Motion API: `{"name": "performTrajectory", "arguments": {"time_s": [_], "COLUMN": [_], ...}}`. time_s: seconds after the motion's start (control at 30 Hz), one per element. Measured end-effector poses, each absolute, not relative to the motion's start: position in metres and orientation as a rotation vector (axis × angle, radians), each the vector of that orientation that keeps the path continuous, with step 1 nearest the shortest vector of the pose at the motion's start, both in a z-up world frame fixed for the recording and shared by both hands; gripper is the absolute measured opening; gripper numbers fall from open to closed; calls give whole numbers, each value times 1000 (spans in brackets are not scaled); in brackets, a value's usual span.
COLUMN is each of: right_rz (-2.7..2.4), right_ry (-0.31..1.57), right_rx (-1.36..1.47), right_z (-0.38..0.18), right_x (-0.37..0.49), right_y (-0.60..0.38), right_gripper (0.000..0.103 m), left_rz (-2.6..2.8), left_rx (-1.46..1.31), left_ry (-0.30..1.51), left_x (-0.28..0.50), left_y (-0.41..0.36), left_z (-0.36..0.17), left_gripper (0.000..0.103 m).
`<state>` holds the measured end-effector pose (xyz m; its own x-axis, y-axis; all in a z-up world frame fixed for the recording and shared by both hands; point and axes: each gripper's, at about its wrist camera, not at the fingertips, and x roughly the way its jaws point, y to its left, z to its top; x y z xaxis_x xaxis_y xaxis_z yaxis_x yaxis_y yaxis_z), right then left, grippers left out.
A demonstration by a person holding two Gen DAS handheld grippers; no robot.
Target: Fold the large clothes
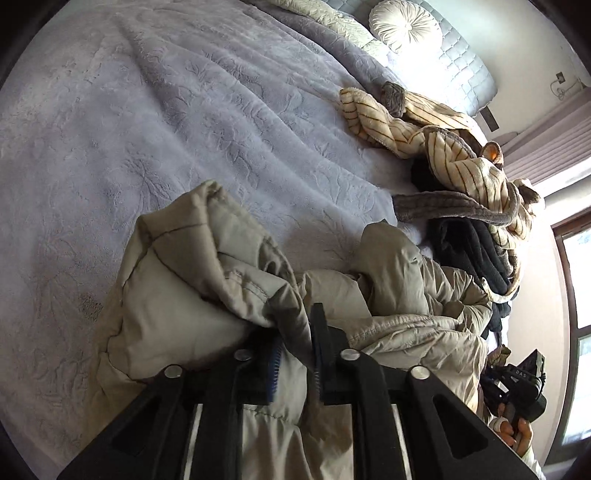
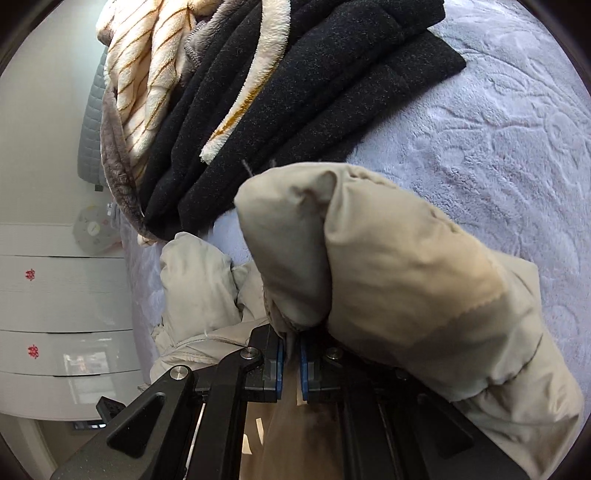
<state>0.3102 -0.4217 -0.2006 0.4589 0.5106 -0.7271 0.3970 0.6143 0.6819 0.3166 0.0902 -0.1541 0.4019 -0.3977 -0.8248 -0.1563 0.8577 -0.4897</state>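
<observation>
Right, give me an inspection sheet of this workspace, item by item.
Surface: bed with a lilac embossed blanket.
Job's things: beige padded jacket, bunched at the near edge.
Clutter: striped fleece robe piled over a dark fleece garment; round cushion.
Grippers: left gripper slightly apart, jacket fabric between; right gripper shut on the jacket.
Cables: one at a wall socket.
Surroundings: white drawers, window.
</observation>
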Motion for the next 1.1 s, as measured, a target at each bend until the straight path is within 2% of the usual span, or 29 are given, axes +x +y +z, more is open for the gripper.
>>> {"name": "performTrajectory", "arguments": {"time_s": [0.03,0.07,0.1,0.17,0.2,0.23,0.27,0.3,0.33,0.37,0.4,0.53,0.63,0.67,0.7,0.83,0.93,1.1], "right_rz": [84,82,78,59,60,67,87,119,158,194,227,175,20,-26,-53,-121,-163,-182], "right_ry": [1143,1145,1144,1115,1086,1063,1045,1027,1032,1056,1083,1136,1111,1100,1094,1107,1119,1125], "right_rx": [951,937,918,854,819,778,742,714,678,633,581,356,307,312,336,444,494,506], "right_z": [-194,-187,-179,-158,-147,-136,-127,-120,-117,-117,-121,-140,-149,-150,-152,-170,-193,-213], "right_x": [308,306,304,296,290,285,278,273,269,269,270,276,284,285,283,285,291,301], "right_y": [-422,-423,-423,-423,-423,-419,-414,-407,-396,-384,-371,-348,-379,-396,-412,-453,-468,-476], "right_gripper": [10,13,19,37,58,60,60,51,30,21,17,15,15,15,11,11,6,5], "left_rz": [-154,-133,-119,-132,-133,-137,-142,-148,-152,-154,-149,-60,14,30,38,38,61,90], "left_rx": [-524,-494,-470,-428,-415,-391,-360,-328,-290,-251,-224,-195,-204,-201,-202,-205,-228,-339], "left_ry": [1143,1108,1067,1028,1019,1009,1003,1000,1000,1003,1013,1060,1093,1098,1101,1109,1123,1150], "left_x": [313,308,302,292,288,283,279,276,274,274,276,292,307,310,312,318,326,335], "left_y": [91,94,96,100,101,100,98,96,92,87,82,76,83,86,88,89,91,103], "left_z": [-145,-133,-121,-100,-92,-86,-82,-80,-80,-84,-89,-124,-149,-155,-160,-179,-196,-218], "left_gripper": [48,76,82,82,82,82,82,82,82,82,82,82,82,82,82,82,83,88]}}
